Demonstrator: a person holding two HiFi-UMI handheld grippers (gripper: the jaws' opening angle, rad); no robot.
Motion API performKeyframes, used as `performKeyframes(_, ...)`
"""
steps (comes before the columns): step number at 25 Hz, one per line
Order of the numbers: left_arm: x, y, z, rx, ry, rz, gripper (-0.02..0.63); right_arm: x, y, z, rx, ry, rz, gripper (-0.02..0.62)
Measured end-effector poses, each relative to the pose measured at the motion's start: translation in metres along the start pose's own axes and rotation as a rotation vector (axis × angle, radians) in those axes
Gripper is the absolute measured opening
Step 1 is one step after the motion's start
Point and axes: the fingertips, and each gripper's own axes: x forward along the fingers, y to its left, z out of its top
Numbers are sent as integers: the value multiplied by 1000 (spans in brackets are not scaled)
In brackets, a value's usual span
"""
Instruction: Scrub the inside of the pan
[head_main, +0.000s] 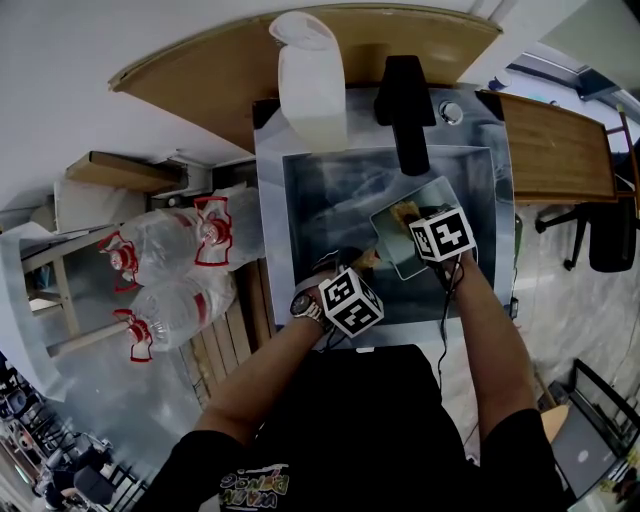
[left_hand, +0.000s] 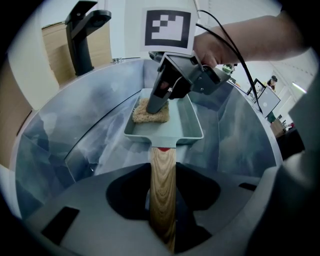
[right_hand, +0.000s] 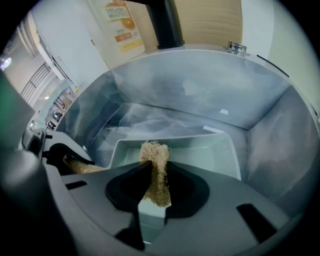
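Note:
A pale green rectangular pan (left_hand: 175, 122) with a wooden handle (left_hand: 163, 187) is held over the steel sink (head_main: 310, 200). My left gripper (left_hand: 163, 210) is shut on the wooden handle. A tan fibrous scrub pad (left_hand: 149, 111) rests on the pan's floor near its left wall. My right gripper (right_hand: 152, 187) is shut on the scrub pad (right_hand: 156, 170), pressing it down into the pan (right_hand: 200, 152). In the head view the pan (head_main: 400, 243) sits tilted between the two marker cubes, with the right gripper (head_main: 425, 225) over it and the left gripper (head_main: 345, 275) at its near end.
A black faucet (head_main: 405, 105) rises behind the sink. A white detergent jug (head_main: 310, 80) stands on the wooden counter (head_main: 200, 70) at the back left. Large water bottles (head_main: 170, 270) lie on the floor to the left. A wooden board (head_main: 555, 145) sits right of the sink.

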Motion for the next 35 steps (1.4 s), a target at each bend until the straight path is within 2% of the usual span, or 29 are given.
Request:
performKeyframes(18,0,-1,0,5,-2,-3,161,-17,-75,-1,25,3,-207,91)
performKeyframes(23,-1,-3,0,1,-6,-9,160,-19,-77,0,34,-22,-230,91)
performKeyframes(29,-1,-1,0,1,-4,-9,160,-19,-78,0,58,-44,-215,92)
performKeyframes(35,-1,-2,0,-7,-4,-13,160,-25,-69,-1,21,-80,-249,91)
